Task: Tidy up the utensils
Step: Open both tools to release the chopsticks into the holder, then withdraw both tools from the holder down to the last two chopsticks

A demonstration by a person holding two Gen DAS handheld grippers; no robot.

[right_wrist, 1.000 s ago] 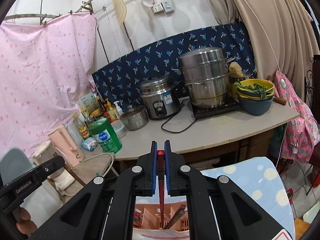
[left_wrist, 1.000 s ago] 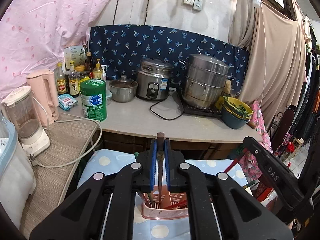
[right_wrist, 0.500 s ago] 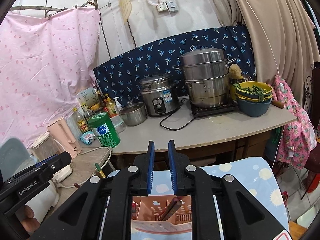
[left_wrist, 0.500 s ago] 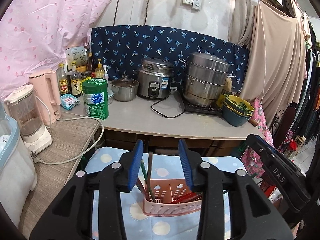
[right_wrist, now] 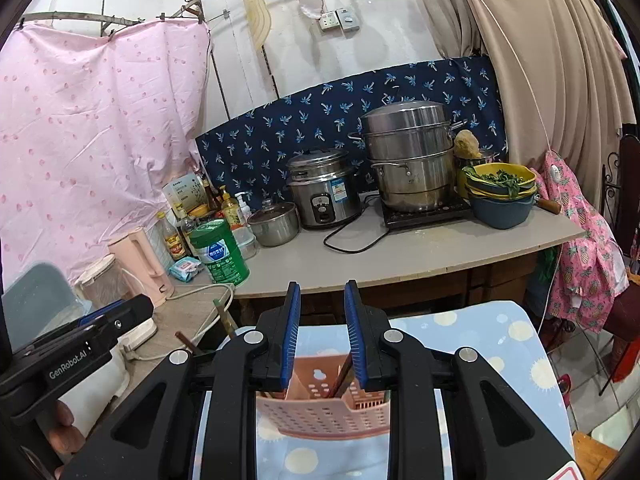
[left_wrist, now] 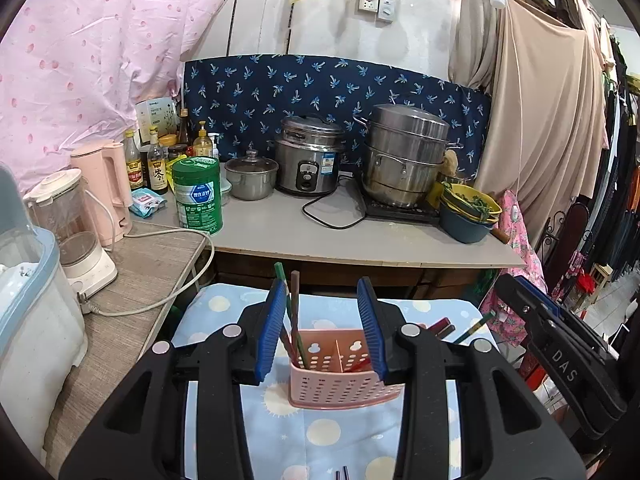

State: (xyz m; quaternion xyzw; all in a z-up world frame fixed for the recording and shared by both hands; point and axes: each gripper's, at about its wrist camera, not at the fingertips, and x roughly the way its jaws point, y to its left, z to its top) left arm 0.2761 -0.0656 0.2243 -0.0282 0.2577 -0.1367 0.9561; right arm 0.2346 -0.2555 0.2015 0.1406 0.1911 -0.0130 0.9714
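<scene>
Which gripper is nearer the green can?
Left. The left gripper sits on the side of the pink basket towards the green can; the right gripper is farther right.

Between the blue pads (left_wrist: 272,332) stands a pink holder (left_wrist: 340,384) on a light blue cloth (left_wrist: 320,440) with yellow dots. Beyond them: a green can (left_wrist: 197,195), navy leaf-print cloth (left_wrist: 320,88).

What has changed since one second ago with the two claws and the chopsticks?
Both claws opened and let go: the left claw dropped its brown chopstick into the pink holder, the right claw its red one. The holder and the counter items stayed put.
</scene>
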